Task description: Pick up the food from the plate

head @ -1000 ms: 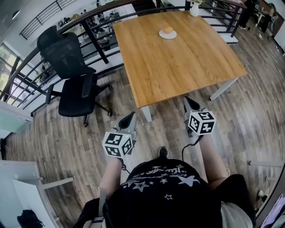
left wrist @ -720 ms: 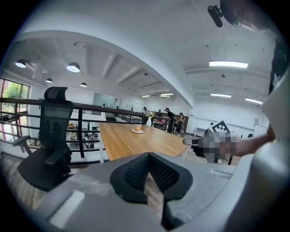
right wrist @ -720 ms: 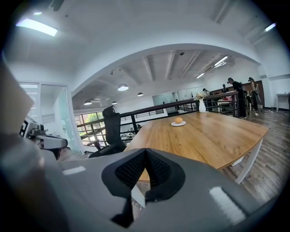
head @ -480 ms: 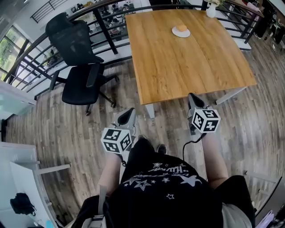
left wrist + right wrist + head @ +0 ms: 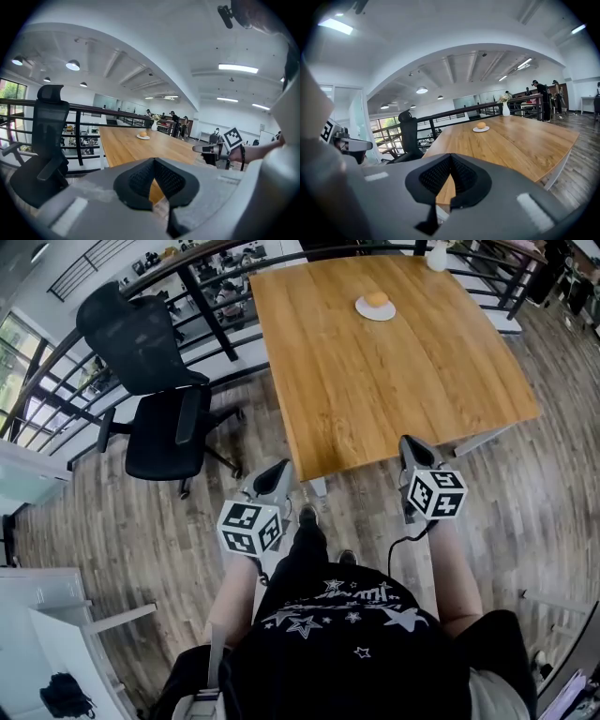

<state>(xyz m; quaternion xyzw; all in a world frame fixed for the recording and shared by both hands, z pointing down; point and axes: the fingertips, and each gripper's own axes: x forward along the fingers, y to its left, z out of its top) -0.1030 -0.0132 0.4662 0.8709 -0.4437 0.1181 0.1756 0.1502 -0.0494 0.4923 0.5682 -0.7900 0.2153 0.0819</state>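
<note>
An orange piece of food (image 5: pixel 376 298) lies on a small white plate (image 5: pixel 375 312) at the far side of the wooden table (image 5: pixel 394 381). Both grippers hang at the table's near edge, far from the plate. My left gripper (image 5: pixel 278 472) is by the near left corner, my right gripper (image 5: pixel 409 444) over the near edge. In the left gripper view the jaws (image 5: pixel 153 161) are shut and empty, with the food (image 5: pixel 143 134) far ahead. The right gripper (image 5: pixel 450 157) is also shut on nothing, and its view shows the food (image 5: pixel 481 125) on the plate (image 5: pixel 481 129).
A black office chair (image 5: pixel 159 418) stands left of the table, by a dark railing (image 5: pixel 202 306). A white vase (image 5: pixel 437 257) is at the table's far edge. A white table leg (image 5: pixel 317 486) is between the grippers. People stand far behind the table.
Both grippers have moved forward to the table's near edge as the person stepped closer. Their jaws have stayed shut.
</note>
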